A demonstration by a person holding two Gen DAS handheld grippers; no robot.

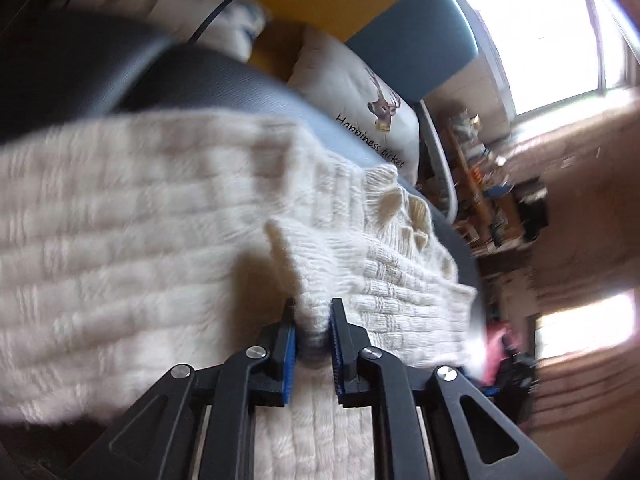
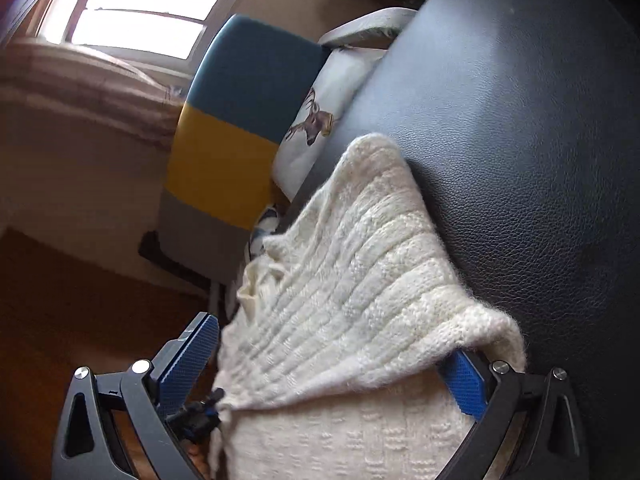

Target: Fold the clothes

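Observation:
A cream knitted sweater (image 1: pixel 132 240) lies on a black leather seat (image 1: pixel 224 80). My left gripper (image 1: pixel 313 320) is shut on a pinched fold of that sweater, and the knit rises in a ridge from between its blue pads. In the right wrist view the same sweater (image 2: pixel 352 280) drapes over the black leather surface (image 2: pixel 520 140). My right gripper (image 2: pixel 332 352) stands wide open, its blue fingers (image 2: pixel 188 360) on either side of the sweater's folded edge; the knit covers the tip of the right-hand finger.
A white cushion with a deer print (image 1: pixel 360 92) leans at the seat's far end, beside a blue, yellow and grey panel (image 2: pixel 236 128). Bright windows (image 2: pixel 132 8), cluttered shelves (image 1: pixel 492 200) and a brown floor (image 2: pixel 80 300) lie beyond.

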